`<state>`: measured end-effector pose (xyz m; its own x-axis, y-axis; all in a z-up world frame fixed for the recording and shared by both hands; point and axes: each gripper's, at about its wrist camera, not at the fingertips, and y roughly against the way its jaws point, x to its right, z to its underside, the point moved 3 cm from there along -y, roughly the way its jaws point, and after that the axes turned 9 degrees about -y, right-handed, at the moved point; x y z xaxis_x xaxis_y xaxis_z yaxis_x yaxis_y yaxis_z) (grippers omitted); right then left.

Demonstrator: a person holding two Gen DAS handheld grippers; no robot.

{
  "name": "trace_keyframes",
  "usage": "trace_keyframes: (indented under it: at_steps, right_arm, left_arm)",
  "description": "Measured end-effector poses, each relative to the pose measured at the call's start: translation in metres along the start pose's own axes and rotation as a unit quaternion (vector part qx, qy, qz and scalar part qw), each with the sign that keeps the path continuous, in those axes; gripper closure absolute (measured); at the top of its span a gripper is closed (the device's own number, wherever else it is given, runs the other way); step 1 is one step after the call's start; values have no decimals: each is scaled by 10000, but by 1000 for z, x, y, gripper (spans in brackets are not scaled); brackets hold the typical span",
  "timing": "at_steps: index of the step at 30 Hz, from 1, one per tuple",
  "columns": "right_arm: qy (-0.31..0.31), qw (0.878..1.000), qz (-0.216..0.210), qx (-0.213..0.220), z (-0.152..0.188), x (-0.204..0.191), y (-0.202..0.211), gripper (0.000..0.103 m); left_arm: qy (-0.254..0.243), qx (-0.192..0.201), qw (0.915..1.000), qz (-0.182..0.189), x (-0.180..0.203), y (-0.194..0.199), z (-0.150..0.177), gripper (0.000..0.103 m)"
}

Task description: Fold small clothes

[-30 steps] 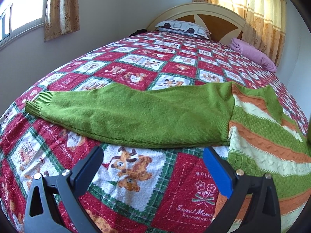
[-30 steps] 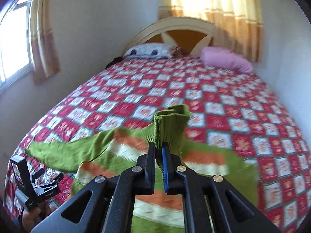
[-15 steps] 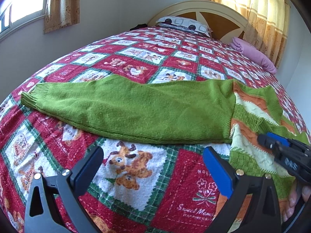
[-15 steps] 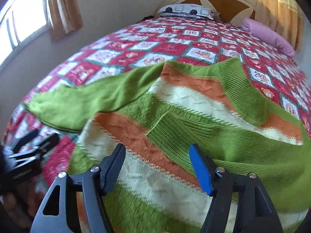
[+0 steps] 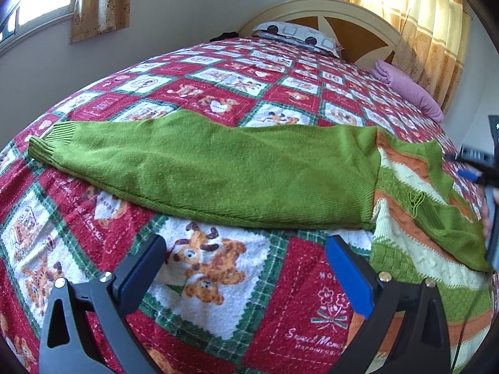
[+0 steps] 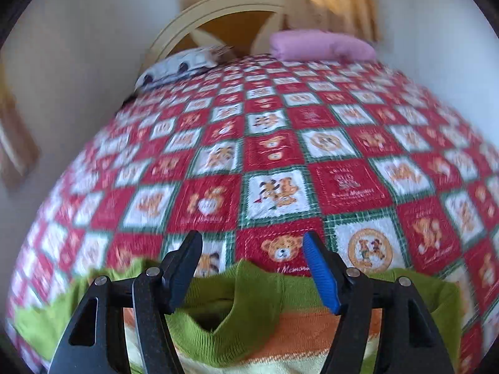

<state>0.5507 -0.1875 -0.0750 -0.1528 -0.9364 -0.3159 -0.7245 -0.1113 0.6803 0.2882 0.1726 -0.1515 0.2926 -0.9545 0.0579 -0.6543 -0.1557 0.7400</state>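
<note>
A small knitted sweater (image 5: 414,243) with green, orange and cream stripes lies on the bed. One green sleeve (image 5: 218,174) is stretched out flat to the left and ends in a ribbed cuff (image 5: 46,149). The other sleeve (image 5: 449,218) lies folded across the striped body. My left gripper (image 5: 246,246) is open over the bedspread, just short of the long sleeve and apart from it. My right gripper (image 6: 252,238) is open above the green collar (image 6: 249,299), with nothing between its fingers. In the left wrist view the right gripper (image 5: 457,165) shows at the right edge.
The red, white and green teddy-bear bedspread (image 6: 274,152) covers the whole bed. A patterned pillow (image 5: 296,34) and a pink pillow (image 6: 321,45) rest against the round headboard (image 5: 352,21). Curtains (image 5: 436,25) hang behind, and a wall and window are on the left.
My right gripper let go of the sleeve cuff, opened wide and swung away to the collar. That sleeve now lies across the sweater body. My left gripper has hardly moved.
</note>
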Motion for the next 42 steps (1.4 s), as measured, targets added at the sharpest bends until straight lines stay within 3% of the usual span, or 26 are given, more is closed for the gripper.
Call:
trace_keyframes:
  at_steps: [2, 5, 6, 12, 16, 17, 19, 21, 24, 27, 29, 30, 32, 33, 35, 36, 38, 40, 42]
  right_arm:
    - [144, 9995, -39, -283, 5, 3, -3, 35]
    - [1380, 9886, 510, -323, 19, -7, -5, 36]
    - [1661, 9828, 592, -556, 25, -7, -11, 36]
    - [2149, 9674, 180, -1327, 37, -14, -35, 36]
    - [2773, 9500, 763, -1215, 44, -18, -58, 34]
    - [2682, 9528, 813, -1170, 37, -15, -64, 27]
    - [2081, 9669, 1185, -878, 13, -2, -68, 26]
    - [1787, 9723, 1437, -445, -2, 5, -62, 28]
    - [1566, 9846, 699, -330, -3, 0, -37, 28]
    - [1433, 9887, -212, -394, 12, -14, -6, 29]
    - [1240, 9813, -1085, -995, 30, -27, 2, 38]
    - [1210, 9770, -1273, -1211, 35, -34, -3, 45]
    - [1222, 9718, -1262, -1574, 50, -48, -22, 48]
    - [1144, 9709, -1110, -1786, 55, -53, -44, 54]
    - [1185, 9805, -545, -1472, 47, -55, -70, 55]
    - [1331, 9841, -212, -1154, 40, -55, -79, 46]
    - [792, 9933, 27, -836, 25, -47, -83, 46]
    - [488, 9944, -311, -882, 20, -44, -73, 46]
    - [707, 9931, -457, -815, 20, -41, -50, 45]
  left_arm:
    - [-7, -1, 10000, -8, 0, 0, 0, 0]
    - [-47, 7, 10000, -65, 0, 0, 0, 0]
    - [-77, 14, 9999, -93, 2, 1, 0, 0]
    - [-122, 0, 9998, -150, 2, 0, 1, 0]
    - [-103, -38, 9998, -159, 2, -2, 1, 0]
    - [-109, -42, 9998, -165, 3, -2, 1, 0]
    - [-121, -51, 9998, -174, 3, -3, 0, 0]
    - [-120, -63, 9998, -177, 3, -4, 1, 0]
    - [-122, -66, 9998, -174, 3, -4, 1, 0]
    - [-108, -53, 9998, -164, 3, -4, 1, 0]
    - [-93, -39, 9998, -152, 2, -4, 1, 0]
    - [-80, -34, 9999, -148, 2, -4, 1, 0]
    - [-81, -41, 9998, -163, 2, -4, 1, 0]
    - [-104, -51, 9998, -189, 3, -5, 1, 0]
    - [-126, -62, 9996, -226, 4, -5, 1, 0]
    - [-133, -72, 9996, -235, 4, -5, 1, 0]
    - [-136, -79, 9996, -249, 4, -5, 1, 0]
    - [-146, -93, 9995, -264, 4, -5, 1, 0]
    - [-139, -90, 9995, -261, 4, -5, 2, 0]
